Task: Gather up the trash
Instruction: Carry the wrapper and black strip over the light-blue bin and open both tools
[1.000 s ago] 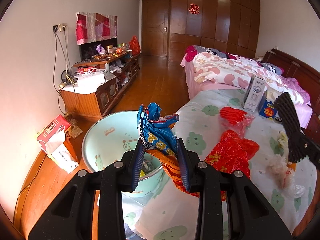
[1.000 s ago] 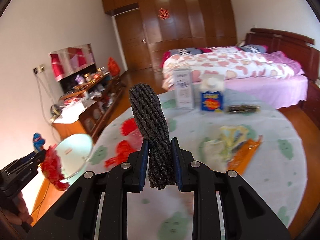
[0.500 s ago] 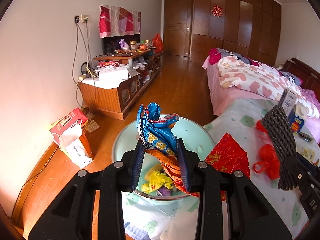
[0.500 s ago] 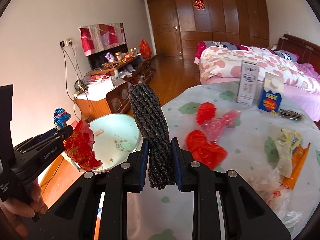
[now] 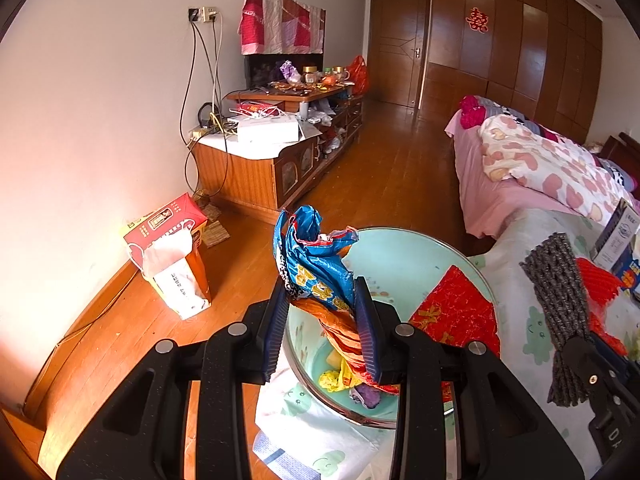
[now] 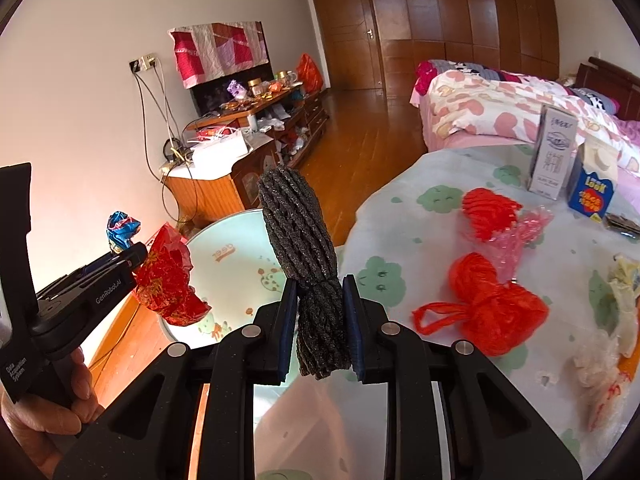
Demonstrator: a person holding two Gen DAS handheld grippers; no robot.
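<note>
My left gripper (image 5: 322, 332) is shut on a crumpled blue, orange and red wrapper (image 5: 316, 268) and holds it above a pale green basin (image 5: 404, 268) that has some trash inside. The wrapper (image 6: 168, 280) and basin (image 6: 228, 264) also show in the right wrist view. My right gripper (image 6: 320, 328) is shut on a black foam net sleeve (image 6: 296, 224), held near the table's left edge beside the basin. The sleeve (image 5: 556, 300) also shows at the right of the left wrist view.
A table with a green-patterned cloth (image 6: 420, 216) holds red plastic bags (image 6: 496, 304), a red net (image 6: 488, 212), two cartons (image 6: 556, 152), and pale wrappers (image 6: 608, 360). A tissue box (image 5: 172, 252) stands on the wooden floor by the wall. A TV cabinet (image 5: 264, 160) and a bed (image 5: 540, 164) lie beyond.
Both grippers have swung left towards the basin. The left gripper with the wrapper now hangs over the basin's near side. The right gripper with the sleeve has come closer to the basin.
</note>
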